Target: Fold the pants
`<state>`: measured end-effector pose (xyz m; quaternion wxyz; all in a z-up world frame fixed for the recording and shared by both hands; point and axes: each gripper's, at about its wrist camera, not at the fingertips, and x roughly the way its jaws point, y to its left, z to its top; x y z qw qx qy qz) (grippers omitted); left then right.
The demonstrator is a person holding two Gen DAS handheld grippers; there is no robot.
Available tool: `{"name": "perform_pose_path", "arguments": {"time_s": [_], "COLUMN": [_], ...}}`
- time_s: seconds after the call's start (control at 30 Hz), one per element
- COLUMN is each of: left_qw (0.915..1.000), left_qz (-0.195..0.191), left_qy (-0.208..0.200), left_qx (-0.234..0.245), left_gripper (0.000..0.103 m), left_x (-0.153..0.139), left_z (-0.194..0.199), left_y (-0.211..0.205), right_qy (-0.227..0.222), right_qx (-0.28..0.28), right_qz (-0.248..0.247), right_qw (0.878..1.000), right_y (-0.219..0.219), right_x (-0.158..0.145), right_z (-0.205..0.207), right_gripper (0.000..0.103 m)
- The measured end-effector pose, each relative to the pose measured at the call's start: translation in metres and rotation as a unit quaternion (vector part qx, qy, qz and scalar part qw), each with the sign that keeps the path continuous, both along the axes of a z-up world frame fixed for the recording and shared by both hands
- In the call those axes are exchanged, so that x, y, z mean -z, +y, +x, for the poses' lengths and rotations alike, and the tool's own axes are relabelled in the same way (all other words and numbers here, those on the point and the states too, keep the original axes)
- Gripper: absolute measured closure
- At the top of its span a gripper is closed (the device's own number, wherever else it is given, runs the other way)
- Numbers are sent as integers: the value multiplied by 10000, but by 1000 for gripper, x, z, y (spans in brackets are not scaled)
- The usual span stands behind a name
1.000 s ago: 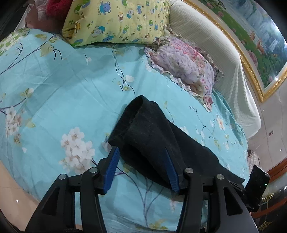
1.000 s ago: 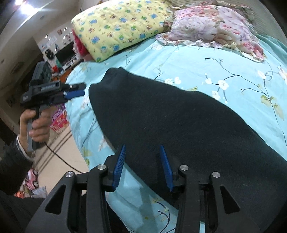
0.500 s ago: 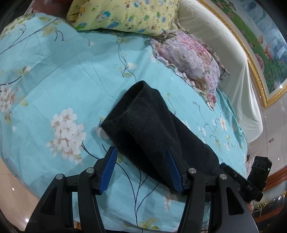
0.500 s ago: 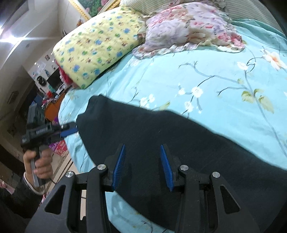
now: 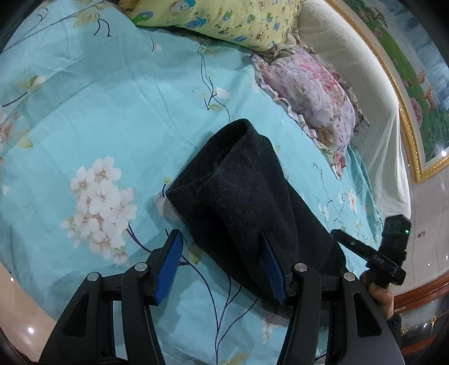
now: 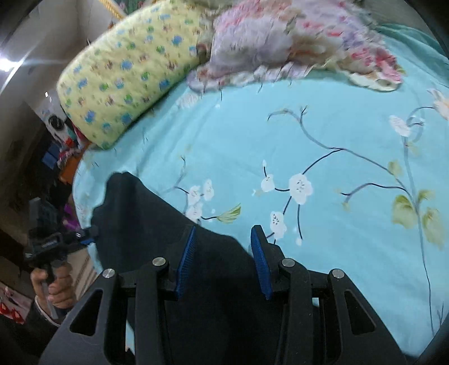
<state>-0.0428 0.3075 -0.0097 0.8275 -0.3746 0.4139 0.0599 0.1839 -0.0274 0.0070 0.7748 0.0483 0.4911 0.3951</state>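
Note:
Black pants (image 5: 241, 196) lie folded lengthwise on a turquoise flowered bedspread (image 5: 112, 112), near the bed's front edge. My left gripper (image 5: 221, 247) is open, hovering over one end of the pants, its right pad above the cloth. My right gripper (image 6: 221, 244) is open above the other end of the pants (image 6: 146, 224), holding nothing. The right gripper also shows in the left wrist view (image 5: 336, 233), and the left gripper in the right wrist view (image 6: 87, 235).
A yellow patterned pillow (image 5: 224, 19) and a pink floral pillow (image 5: 314, 95) lie at the head of the bed. A cream padded headboard (image 5: 364, 92) curves behind them. The floor (image 5: 16, 303) lies past the bed's edge.
Both grippers have moved closer over the pants. The right wrist view has swung towards the pillows, so less of the pants shows in it. Both stay open.

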Motion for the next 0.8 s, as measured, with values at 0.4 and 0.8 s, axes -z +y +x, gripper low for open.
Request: {"name": "perform_pose_path", "arguments": {"time_s": [0.4, 0.8], "left_qw": [9990, 9946], "left_qz": [427, 341], "left_qy": [-129, -970], "left_qx": [78, 136], "left_gripper": [52, 82], "left_x": [13, -40], "left_z": [22, 12], "left_y": [-4, 5], "right_qy": [91, -1390], "right_qx": [-1233, -987], "right_qz": [-943, -1548], "right_qw": [9878, 9731], "right_y": [40, 46], "right_x": [20, -24], "right_z": [5, -10], "right_gripper": [88, 93]}}
